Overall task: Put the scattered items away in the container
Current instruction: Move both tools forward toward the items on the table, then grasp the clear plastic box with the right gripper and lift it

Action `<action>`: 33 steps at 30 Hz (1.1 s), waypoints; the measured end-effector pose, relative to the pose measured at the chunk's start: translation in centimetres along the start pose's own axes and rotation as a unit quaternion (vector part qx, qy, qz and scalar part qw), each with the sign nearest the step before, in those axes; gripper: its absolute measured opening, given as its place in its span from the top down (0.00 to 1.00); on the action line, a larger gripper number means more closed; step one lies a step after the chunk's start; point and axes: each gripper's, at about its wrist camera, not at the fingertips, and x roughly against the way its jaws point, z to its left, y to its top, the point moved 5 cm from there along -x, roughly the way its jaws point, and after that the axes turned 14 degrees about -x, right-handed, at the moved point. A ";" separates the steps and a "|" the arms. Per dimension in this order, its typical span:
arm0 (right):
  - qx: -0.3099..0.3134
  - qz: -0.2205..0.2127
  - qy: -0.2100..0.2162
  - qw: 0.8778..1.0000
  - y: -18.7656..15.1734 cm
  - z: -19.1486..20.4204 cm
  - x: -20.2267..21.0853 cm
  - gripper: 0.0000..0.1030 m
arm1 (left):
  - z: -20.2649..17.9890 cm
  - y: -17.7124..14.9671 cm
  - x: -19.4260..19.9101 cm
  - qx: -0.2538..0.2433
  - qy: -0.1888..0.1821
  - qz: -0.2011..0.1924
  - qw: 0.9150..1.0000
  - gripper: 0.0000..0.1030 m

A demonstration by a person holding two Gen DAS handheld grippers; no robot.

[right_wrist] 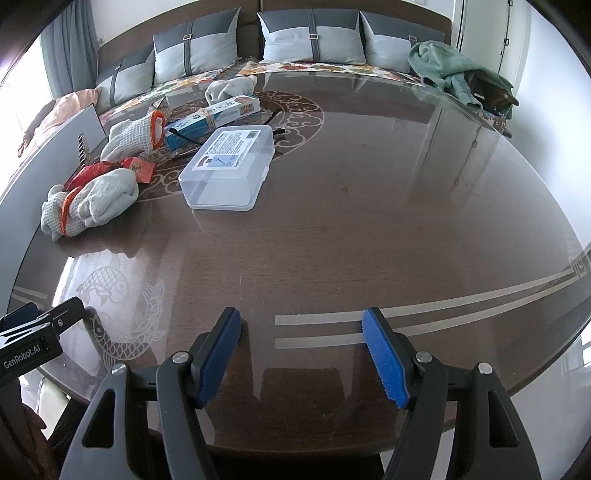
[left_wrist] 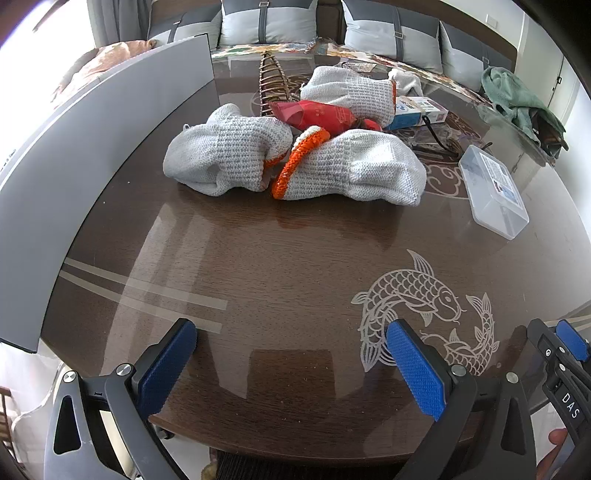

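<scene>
From the left wrist view, a grey panel stands on edge along the far left of the desk, curving away toward the sofa cushions. To its right lies a heap of knitted things: a white glove with an orange cuff, touching a second white glove whose orange cuff faces it. Behind them sits a red packet, partly under a third glove. A small wooden boat model stands behind the heap. Further right a blue-and-white box lies beside a black cable. Right again, apart from the heap, the clear plastic container rests on the desk with its lid shut and a printed label on top. A green towel is bunched at the desk's far right edge.

The left gripper hovers over the near edge of the desk, its blue-padded jaws spread wide with nothing between them. A fish pattern inlaid in the desk shows just beyond its right pad.

In the right wrist view the same heap lies at far left, the container just right of it near the desk's ornamental ring. The right gripper hangs above bare desk near the front edge, jaws likewise wide apart and empty, well away from every item.
</scene>
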 end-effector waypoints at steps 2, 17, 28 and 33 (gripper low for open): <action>0.000 0.000 0.000 1.000 0.0 0.0 0.0 0.32 | 0.0 0.0 0.0 0.000 0.000 0.000 1.000 0.00; 0.003 0.000 -0.002 1.000 0.0 0.1 0.0 0.32 | 0.0 0.0 0.1 0.000 0.000 -0.001 1.000 0.00; 0.000 0.000 0.000 1.000 -0.2 -0.1 0.0 0.32 | 0.1 -0.1 0.1 0.000 -0.001 -0.002 1.000 0.00; -0.031 -0.004 0.064 0.997 0.6 -0.2 0.9 0.33 | 0.1 -0.1 0.1 0.001 -0.001 -0.004 1.000 0.00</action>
